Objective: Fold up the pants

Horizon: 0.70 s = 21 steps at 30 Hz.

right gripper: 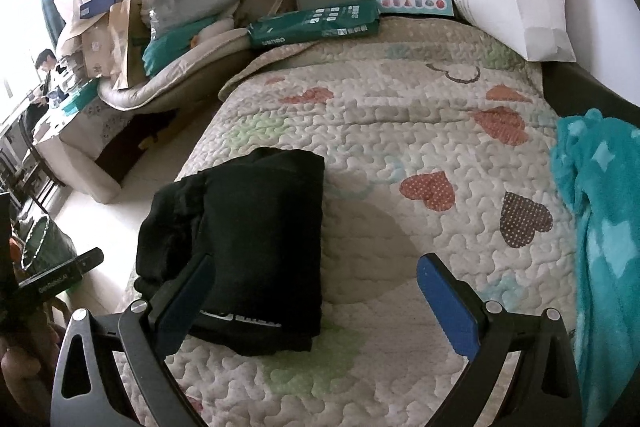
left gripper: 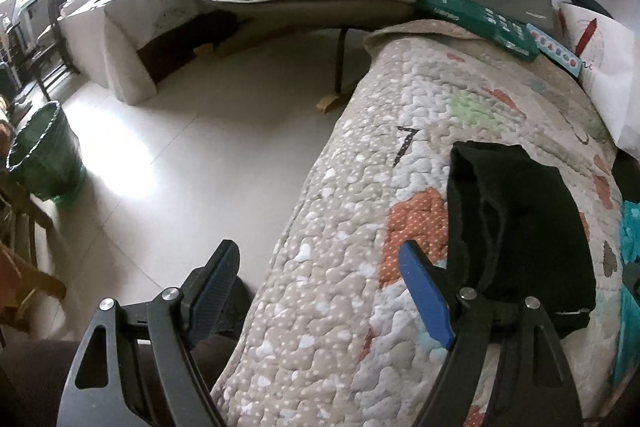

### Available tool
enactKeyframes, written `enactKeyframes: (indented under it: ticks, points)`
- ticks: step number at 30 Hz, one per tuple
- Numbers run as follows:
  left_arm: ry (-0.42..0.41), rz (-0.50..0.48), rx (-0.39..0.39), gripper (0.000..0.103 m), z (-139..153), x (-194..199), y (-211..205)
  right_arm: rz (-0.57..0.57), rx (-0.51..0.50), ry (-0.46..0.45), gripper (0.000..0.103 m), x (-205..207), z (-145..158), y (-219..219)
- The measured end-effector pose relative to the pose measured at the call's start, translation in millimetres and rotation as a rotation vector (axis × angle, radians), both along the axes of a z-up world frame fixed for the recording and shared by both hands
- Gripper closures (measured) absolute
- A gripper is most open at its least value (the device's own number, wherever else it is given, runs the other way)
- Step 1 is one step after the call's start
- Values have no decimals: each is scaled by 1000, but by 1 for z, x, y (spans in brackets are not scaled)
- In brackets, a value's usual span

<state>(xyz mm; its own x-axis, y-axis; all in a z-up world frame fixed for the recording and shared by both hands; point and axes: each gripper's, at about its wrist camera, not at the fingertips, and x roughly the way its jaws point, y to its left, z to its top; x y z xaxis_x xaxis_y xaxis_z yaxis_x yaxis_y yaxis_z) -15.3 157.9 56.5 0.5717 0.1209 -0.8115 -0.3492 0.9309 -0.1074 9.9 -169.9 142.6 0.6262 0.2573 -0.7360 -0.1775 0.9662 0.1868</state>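
So the pants (right gripper: 240,243) are sitting on the quilt (right gripper: 400,131) near its floor-side edge, already down to a compact black bundle, several layers thick, so I'd call the folding pretty much done.

Right gripper (right gripper: 316,303) is spread wide and holding nothing. In its view the bundle sits around 11 o'clock, with the left finger (right gripper: 180,307) overlapping the near edge, though I can't tell if it's touching. The long axis runs roughly 6 to 12, straight away from the gripper.

Left gripper (left gripper: 324,291) is also wide open and empty. From there the pants (left gripper: 520,227) are off at 2 o'clock, just past the right finger (left gripper: 424,291).

Both look about equally near. Any last tidy-up is a short reach forward for the right, or a swing to the right for the left.
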Motion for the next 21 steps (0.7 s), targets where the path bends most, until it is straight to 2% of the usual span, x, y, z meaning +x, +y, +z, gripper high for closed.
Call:
enactKeyframes:
  ticks: [11, 21]
  points:
    - [-2, 7, 21, 22, 1, -6, 3, 5, -11, -7, 1, -2, 1, 0]
    - [13, -7, -16, 22, -5, -3, 2, 6, -15, 24, 1, 1, -11, 0]
